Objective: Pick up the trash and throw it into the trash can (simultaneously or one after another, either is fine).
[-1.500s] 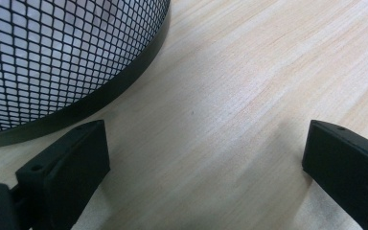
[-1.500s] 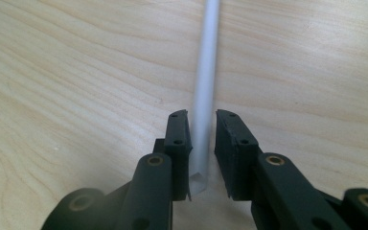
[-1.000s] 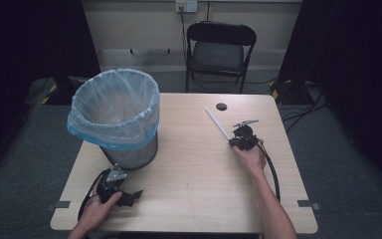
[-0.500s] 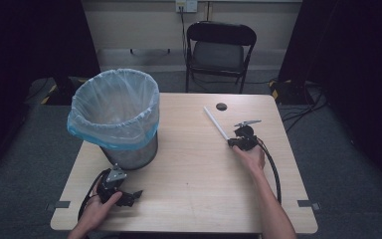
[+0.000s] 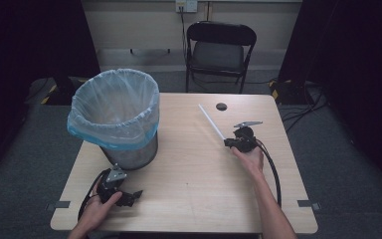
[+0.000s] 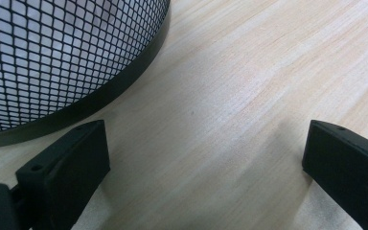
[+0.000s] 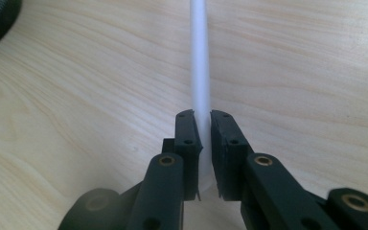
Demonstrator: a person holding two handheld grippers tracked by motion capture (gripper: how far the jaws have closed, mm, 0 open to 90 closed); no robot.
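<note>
A thin white tube (image 5: pixel 211 121) lies slanted on the wooden table (image 5: pixel 194 169), right of centre. My right gripper (image 5: pixel 230 143) is shut on the tube's near end; in the right gripper view the white tube (image 7: pixel 200 57) runs straight away from the closed right gripper (image 7: pixel 205 120). A black mesh waste bin (image 5: pixel 117 119) lined with a pale blue bag stands at the table's left. My left gripper (image 5: pixel 129 196) rests near the front left edge, just in front of the bin. It is open, and between its jaws in the left gripper view lies bare wood beside the mesh bin (image 6: pixel 52 57).
A round cable hole (image 5: pixel 222 106) sits in the table near the far edge, beyond the tube. A black folding chair (image 5: pixel 219 50) stands behind the table. Cables trail from both grippers toward the front edge.
The right gripper and the tube's near end have shifted slightly. The left gripper has stayed where it was.
</note>
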